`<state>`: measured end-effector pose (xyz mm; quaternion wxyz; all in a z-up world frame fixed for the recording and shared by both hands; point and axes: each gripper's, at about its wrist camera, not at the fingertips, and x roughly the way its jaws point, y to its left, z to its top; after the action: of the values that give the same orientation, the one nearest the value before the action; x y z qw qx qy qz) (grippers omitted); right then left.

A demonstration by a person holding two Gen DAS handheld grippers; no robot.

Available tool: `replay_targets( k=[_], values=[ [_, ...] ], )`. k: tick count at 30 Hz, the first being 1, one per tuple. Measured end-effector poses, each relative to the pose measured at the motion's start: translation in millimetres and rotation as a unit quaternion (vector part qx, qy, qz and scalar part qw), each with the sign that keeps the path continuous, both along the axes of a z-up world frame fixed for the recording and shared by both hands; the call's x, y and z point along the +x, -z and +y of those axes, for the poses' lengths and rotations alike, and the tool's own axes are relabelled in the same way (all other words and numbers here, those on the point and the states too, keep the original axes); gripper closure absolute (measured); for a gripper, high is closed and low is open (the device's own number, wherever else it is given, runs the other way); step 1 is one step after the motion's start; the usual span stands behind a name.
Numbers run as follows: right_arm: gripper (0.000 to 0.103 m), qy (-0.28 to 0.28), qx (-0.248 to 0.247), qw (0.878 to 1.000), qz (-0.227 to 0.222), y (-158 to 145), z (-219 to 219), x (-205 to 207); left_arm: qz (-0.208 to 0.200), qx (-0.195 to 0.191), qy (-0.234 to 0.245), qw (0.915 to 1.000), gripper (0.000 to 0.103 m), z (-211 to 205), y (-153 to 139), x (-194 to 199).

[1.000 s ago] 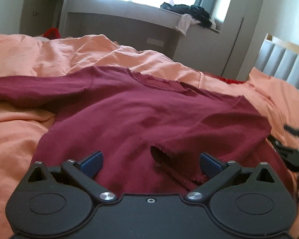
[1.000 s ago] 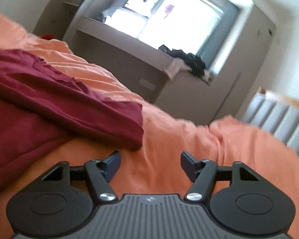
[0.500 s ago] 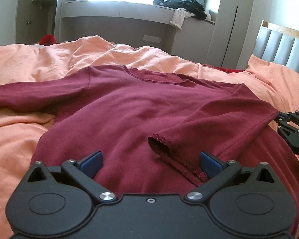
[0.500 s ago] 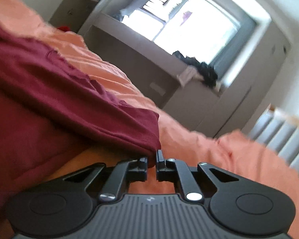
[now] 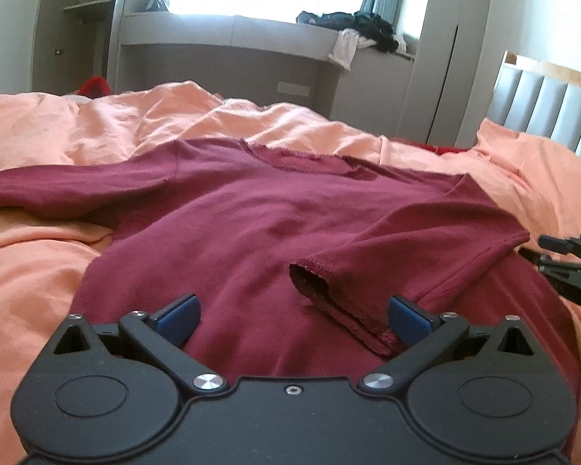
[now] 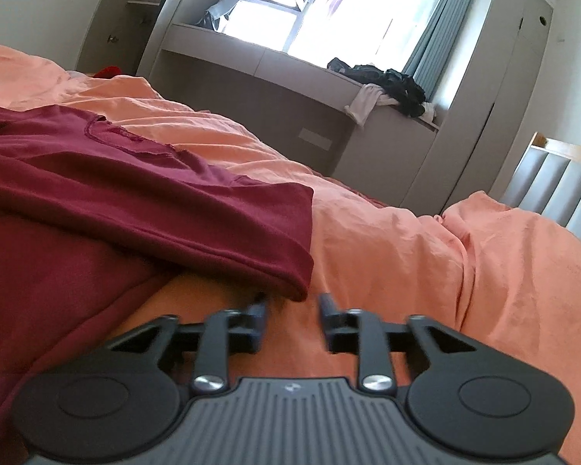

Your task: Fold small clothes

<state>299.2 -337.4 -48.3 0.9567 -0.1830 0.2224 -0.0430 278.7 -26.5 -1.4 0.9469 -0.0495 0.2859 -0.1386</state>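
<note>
A dark red long-sleeved top point(image 5: 259, 213) lies flat on the orange bedding. Its right sleeve is folded across the body, with the cuff point(image 5: 313, 275) near my left gripper point(image 5: 290, 310), which is open and empty just above the hem. Its left sleeve point(image 5: 58, 190) stretches out to the left. In the right wrist view the folded edge of the sleeve point(image 6: 282, 271) lies just ahead of my right gripper point(image 6: 292, 304), which is partly open and holds nothing. The right gripper also shows at the right edge of the left wrist view point(image 5: 569, 259).
The orange duvet point(image 6: 426, 255) covers the bed, with a grey padded headboard point(image 5: 554, 108) at the right. A grey window ledge point(image 5: 251, 35) behind the bed carries a heap of dark clothes point(image 6: 383, 81). A red item point(image 5: 93, 85) lies beyond the bed's far left.
My right gripper shut on the folded sleeve edge half a second ago and has now opened and let it go. The left gripper has stayed open and has tilted slightly.
</note>
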Motion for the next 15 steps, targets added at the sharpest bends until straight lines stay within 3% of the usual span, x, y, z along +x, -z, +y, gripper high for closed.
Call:
replay_targets(
  k=[4,6,9,12,15],
  values=[
    [0.038,0.006,0.008,1.000,-0.003,-11,-2,-16,-0.018,-0.003,-0.023,0.9996,0.000,10,-11,-12],
    [0.023,0.005,0.023,1.000,-0.010,-18,-3,-23,-0.029,-0.002,-0.044,0.9986,0.000,20,-19,-17],
    [0.010,0.006,0.037,0.999,-0.027,-28,-3,-32,-0.037,0.004,-0.089,0.9954,0.000,42,-36,-20],
    [0.001,-0.005,0.068,0.997,-0.037,-35,-3,-36,-0.044,0.016,-0.152,0.9872,0.000,74,-56,-21],
    [0.000,-0.017,0.096,0.994,-0.049,-40,0,-40,-0.059,0.041,-0.210,0.9751,0.000,107,-79,-24]
  ],
)
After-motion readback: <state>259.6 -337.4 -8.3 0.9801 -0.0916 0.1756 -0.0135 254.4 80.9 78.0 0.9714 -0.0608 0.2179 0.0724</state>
